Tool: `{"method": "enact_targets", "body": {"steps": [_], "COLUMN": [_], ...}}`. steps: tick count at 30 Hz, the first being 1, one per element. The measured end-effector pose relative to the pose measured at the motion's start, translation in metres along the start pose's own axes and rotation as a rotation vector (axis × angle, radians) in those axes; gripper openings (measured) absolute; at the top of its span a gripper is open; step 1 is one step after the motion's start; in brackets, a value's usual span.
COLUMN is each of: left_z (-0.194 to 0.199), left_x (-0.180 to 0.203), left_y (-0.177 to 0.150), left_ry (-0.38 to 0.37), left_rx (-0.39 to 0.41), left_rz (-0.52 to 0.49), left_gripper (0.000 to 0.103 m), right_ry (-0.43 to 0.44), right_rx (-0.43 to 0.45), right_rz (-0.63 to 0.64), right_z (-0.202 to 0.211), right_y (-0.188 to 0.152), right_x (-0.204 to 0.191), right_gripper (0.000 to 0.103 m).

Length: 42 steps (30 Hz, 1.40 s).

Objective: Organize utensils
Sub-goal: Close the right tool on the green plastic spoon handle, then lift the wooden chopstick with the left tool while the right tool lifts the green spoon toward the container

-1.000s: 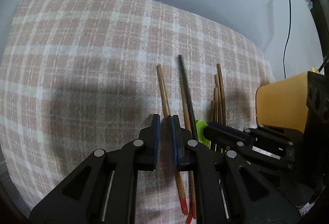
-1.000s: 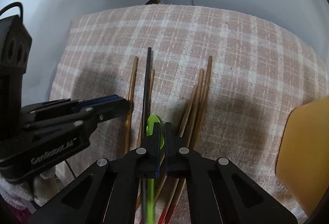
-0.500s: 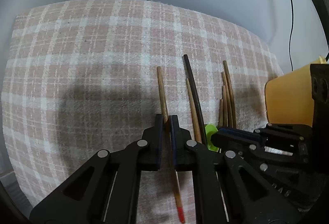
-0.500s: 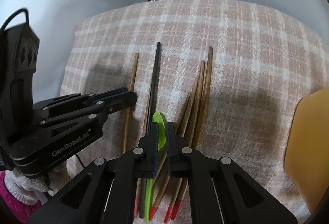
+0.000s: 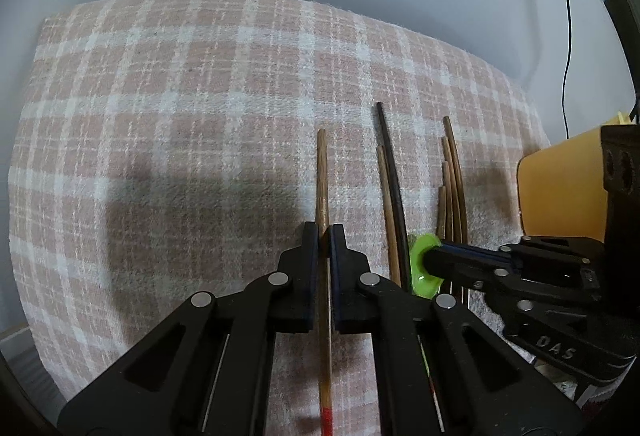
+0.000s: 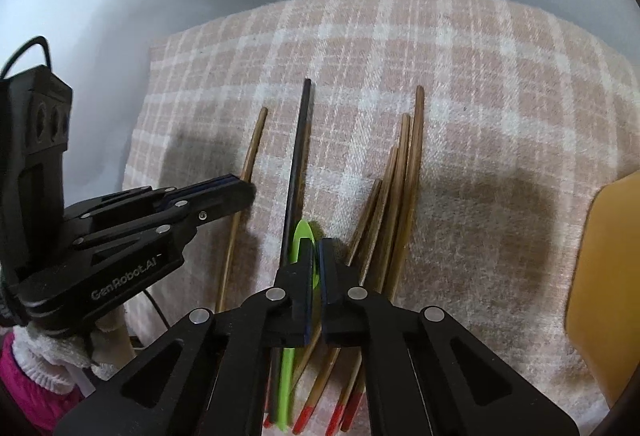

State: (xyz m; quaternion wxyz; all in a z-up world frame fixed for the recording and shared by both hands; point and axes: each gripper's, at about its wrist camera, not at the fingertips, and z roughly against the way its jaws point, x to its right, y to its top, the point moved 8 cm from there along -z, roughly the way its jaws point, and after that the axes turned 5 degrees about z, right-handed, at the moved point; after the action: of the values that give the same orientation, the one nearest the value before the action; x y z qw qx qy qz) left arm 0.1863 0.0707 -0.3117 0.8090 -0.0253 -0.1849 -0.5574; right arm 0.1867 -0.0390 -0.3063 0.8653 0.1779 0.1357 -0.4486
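The left gripper was clamped on a single wooden chopstick, its blue-edged pads pressed against the shaft about midway along. The chopstick's red-painted end ran back under the gripper toward the camera, and its plain tip pointed away across the cloth.

The right gripper had just opened a little and closed again, and now pinched a green spoon — the bowl poked out ahead of the fingertips while the thin green handle trailed back beneath them. From the left camera the same spoon showed as a bright green disc at the tip of the right gripper.

Just beside the spoon lay a black chopstick, with a brown one close against it. Farther right, a loose bundle of wooden chopsticks lay on the cloth, fanned at the tips, red ends nearest the camera.

Everything rested on a pink-and-white checked cloth. A yellow container stood at its right edge — only part of it visible.
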Motion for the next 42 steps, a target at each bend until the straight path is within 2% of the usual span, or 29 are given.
{"method": "enact_targets", "body": {"steps": [10,23,32,42], "left_z": [0.037,0.122,0.166,0.200], "left_x": [-0.017,-0.011,0.037,0.091], "left_y": [-0.004,-0.012,-0.016,-0.025], "left_ry": [-0.044,-0.105,-0.152,-0.206], "left_rx": [0.049,0.163,0.253,0.307], "left_rz": [0.044,0.019,-0.050,-0.156], "left_gripper": [0.004,0.004,0.004,0.004], "right_ry": [-0.060,-0.111,-0.133,-0.153], "right_rx": [0.109,0.292,0.436,0.557], "right_rz": [0.063,0.048,-0.002,-0.088], "right_z": [0.037,0.108,0.167,0.222], "right_y": [0.004,-0.007,-0.023,-0.049], "right_x": [-0.018,-0.016,-0.009,0.016], "right_gripper": [0.001,0.001,0.001,0.001]}}
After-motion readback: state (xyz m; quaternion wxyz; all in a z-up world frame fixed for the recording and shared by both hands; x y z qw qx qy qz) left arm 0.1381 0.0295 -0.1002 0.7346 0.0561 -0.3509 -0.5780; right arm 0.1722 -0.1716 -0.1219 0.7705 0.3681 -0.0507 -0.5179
